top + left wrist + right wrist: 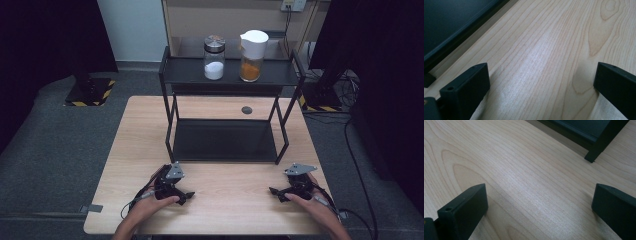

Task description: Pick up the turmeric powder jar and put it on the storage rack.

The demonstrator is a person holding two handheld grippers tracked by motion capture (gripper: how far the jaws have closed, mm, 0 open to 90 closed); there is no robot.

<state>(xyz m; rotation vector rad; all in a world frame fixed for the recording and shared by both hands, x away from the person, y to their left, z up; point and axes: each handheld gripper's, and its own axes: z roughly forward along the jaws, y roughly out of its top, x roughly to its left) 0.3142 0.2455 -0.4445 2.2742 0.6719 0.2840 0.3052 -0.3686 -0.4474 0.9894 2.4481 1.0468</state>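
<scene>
- Left gripper (187, 194): low over the wooden table (230, 200), near front edge, left of centre. Jaws spread wide in the left gripper view, bare wood between them, nothing held.
- Black two-tier rack (172, 120): mid-table, just beyond both grippers; lower shelf bare.
- Top shelf, left: glass jar of white powder (214, 58), upright.
- Top shelf, right: jar of orange powder (251, 50), white lid, just beside the first, well apart from both grippers.
- Right gripper (273, 190): front right of the table, jaws spread wide, nothing between; rack's foot (592, 158) ahead.
</scene>
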